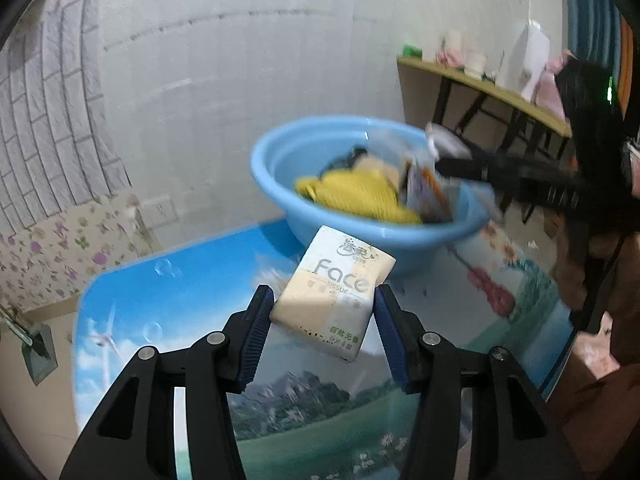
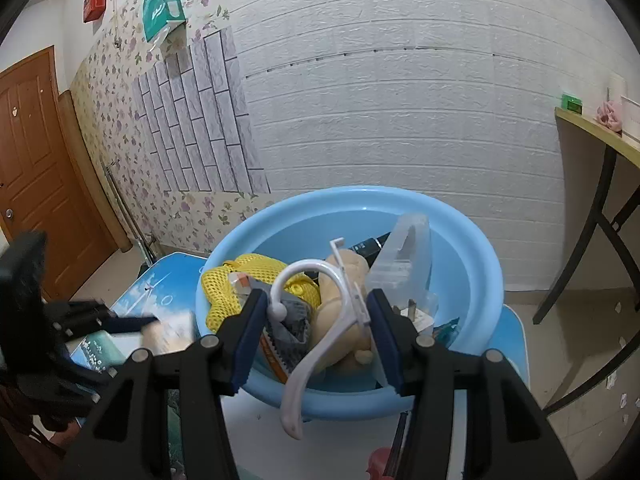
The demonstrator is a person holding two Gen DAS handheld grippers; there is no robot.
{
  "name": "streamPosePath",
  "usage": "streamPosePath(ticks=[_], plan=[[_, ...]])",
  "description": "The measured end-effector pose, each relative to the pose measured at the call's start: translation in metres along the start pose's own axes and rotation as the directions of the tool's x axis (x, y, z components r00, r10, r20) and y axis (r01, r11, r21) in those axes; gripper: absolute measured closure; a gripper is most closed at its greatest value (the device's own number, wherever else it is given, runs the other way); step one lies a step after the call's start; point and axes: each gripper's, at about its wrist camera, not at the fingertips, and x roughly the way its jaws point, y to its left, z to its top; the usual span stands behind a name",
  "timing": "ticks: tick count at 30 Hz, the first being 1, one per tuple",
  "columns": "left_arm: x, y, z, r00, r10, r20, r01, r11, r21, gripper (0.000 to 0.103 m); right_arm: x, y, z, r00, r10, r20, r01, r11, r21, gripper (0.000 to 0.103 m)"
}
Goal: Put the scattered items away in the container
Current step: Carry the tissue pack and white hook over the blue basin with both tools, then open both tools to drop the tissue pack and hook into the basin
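A blue basin (image 1: 260, 168) stands at the far end of a small table with a printed landscape top (image 1: 160, 280). It holds a yellow mesh bag (image 1: 360, 196), a beige plush toy (image 2: 344, 344) and other bits. My left gripper (image 1: 324, 300) is shut on a cream "Face" tissue pack (image 1: 332, 284), tilted just short of the basin. In the right wrist view that gripper (image 2: 132, 324) shows blurred at the left. My right gripper (image 2: 316, 300) hangs over the basin's (image 2: 360, 194) near rim, shut on a white plastic hanger (image 2: 344, 280) that spans its pads.
A wooden side table (image 2: 592, 132) with small items stands at the right, by the white brick wall. A brown door (image 2: 32, 160) is at the far left. A person's dark sleeve (image 1: 592, 272) fills the right edge. A small red thing (image 2: 380, 460) lies by the table's near edge.
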Motion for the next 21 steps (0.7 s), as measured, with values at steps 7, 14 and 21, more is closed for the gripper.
streamPosePath(ticks=[7, 14, 21], plan=[[-0.005, 0.002, 0.034, 0.997, 0.002, 0.079, -0.003, 1.000, 0.003, 0.052, 0.004, 0.000, 0.004, 1.000, 0.000, 0.011, 0.001, 1.000, -0.011, 0.052], [0.017, -0.012, 0.065, 0.994, -0.016, 0.110, 0.009, 0.998, 0.064, 0.052, 0.012, -0.011, 0.008, 1.000, -0.011, 0.019, 0.010, 1.000, 0.006, 0.052], [0.049, -0.029, 0.075, 0.997, -0.001, 0.076, -0.007, 0.994, 0.105, 0.050, 0.017, -0.031, 0.010, 0.998, -0.057, 0.011, 0.056, 0.996, 0.068, 0.051]])
